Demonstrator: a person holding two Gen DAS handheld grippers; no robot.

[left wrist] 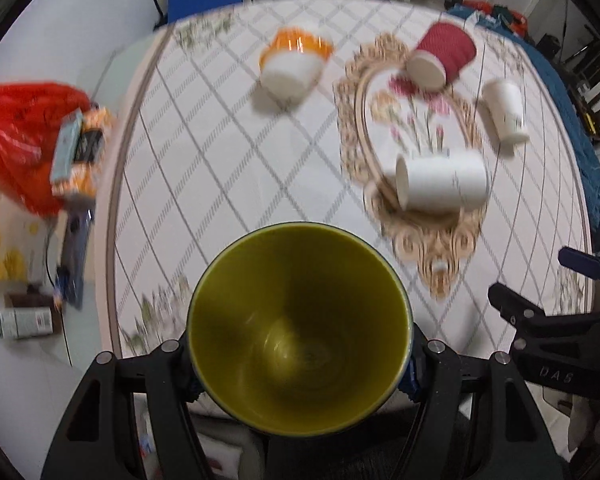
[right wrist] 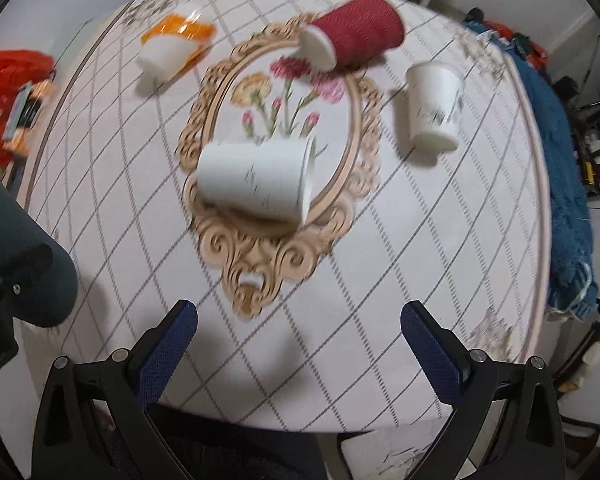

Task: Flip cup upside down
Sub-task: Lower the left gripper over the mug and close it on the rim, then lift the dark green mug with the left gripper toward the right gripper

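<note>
Your left gripper (left wrist: 300, 364) was clamped on the green-lined cup (left wrist: 299, 332), held above the near table (left wrist: 204, 152) edge, mouth facing the camera. Your right gripper (right wrist: 299, 344) hung with jaws spread wide, holding nothing. On the cloth: 1 white paper cup (right wrist: 256, 178) on its side, 1 red cup (right wrist: 356, 34) tipped over, 1 white cup (right wrist: 434, 106) inverted, 1 orange-rimmed cup (right wrist: 172, 46) inverted.

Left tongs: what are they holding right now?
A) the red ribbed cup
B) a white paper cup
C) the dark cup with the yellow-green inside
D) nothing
C: the left tongs are shut on the dark cup, its yellow-green inside facing the left wrist camera, while the red ribbed cup lies on the table.
</note>
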